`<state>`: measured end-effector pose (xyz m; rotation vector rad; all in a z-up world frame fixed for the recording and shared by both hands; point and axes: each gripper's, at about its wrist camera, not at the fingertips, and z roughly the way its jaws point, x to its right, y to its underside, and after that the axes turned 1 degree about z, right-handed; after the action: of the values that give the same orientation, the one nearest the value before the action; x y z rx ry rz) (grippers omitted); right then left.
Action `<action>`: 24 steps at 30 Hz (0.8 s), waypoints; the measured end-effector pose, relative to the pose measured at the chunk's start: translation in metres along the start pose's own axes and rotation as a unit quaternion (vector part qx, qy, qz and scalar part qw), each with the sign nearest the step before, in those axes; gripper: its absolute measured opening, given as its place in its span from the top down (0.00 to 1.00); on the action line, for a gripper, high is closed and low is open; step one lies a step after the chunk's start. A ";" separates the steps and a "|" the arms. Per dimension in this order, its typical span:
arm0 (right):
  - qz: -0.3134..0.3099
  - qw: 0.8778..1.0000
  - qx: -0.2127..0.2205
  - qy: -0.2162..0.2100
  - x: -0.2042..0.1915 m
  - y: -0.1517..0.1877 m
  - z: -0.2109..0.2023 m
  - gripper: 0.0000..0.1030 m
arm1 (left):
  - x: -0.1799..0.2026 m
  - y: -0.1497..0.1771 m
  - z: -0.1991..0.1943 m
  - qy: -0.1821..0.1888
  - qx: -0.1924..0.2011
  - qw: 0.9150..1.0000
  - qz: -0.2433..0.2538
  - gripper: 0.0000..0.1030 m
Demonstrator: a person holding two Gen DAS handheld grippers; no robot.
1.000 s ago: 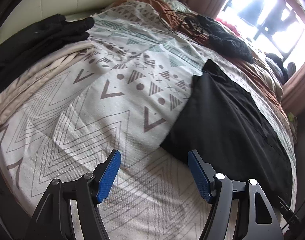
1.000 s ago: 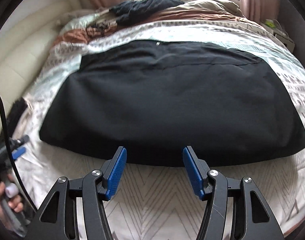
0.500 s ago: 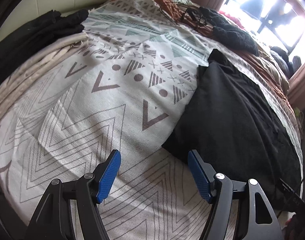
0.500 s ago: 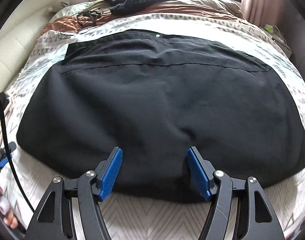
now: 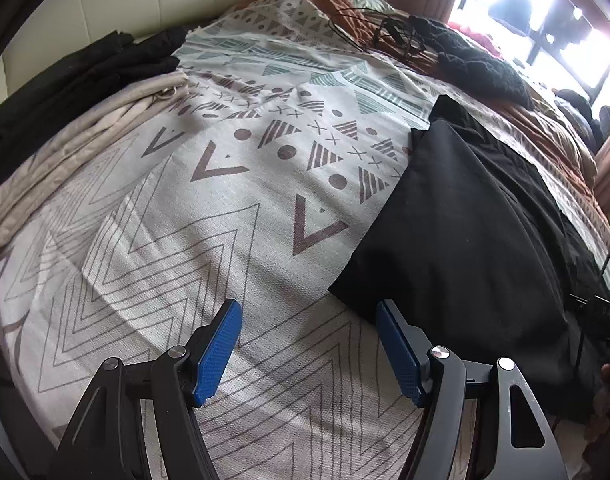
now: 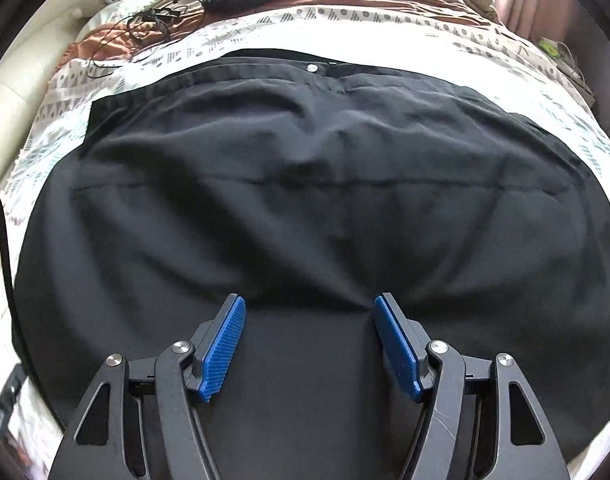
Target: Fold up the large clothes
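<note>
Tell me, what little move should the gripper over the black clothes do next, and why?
Probably the right gripper should dip onto the near edge of the black fabric garment and close on it. Its blue pads stand open above the cloth with nothing pinched. The garment lies spread flat on the patterned white bedspread, so a fold needs an edge lifted first.

A home bedroom: patterned bedspread (image 5: pixel 209 240), padded headboard (image 5: pixel 117 4), curtained window (image 5: pixel 545 12).

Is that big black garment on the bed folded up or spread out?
Spread out: the black garment lies flat and wide across the patterned bedspread.
</note>
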<state>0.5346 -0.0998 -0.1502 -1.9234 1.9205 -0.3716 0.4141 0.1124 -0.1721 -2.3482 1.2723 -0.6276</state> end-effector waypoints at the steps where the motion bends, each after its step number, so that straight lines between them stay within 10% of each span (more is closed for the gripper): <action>1: 0.001 1.000 -0.001 -0.003 0.000 -0.004 0.002 0.35 | 0.000 0.000 0.000 -0.001 -0.001 1.000 -0.004 0.31; 16: 0.000 1.000 0.007 -0.022 0.009 -0.047 0.025 0.35 | 0.002 -0.002 -0.001 -0.028 0.014 0.999 0.006 0.31; 24: 0.029 0.996 0.053 -0.059 0.019 -0.037 -0.031 0.44 | 0.009 -0.001 -0.006 0.008 0.013 1.000 0.009 0.32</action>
<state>0.5540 -0.1218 -0.1079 -1.7778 1.8386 -0.3286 0.4158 0.1046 -0.1653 -2.3126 1.2834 -0.6557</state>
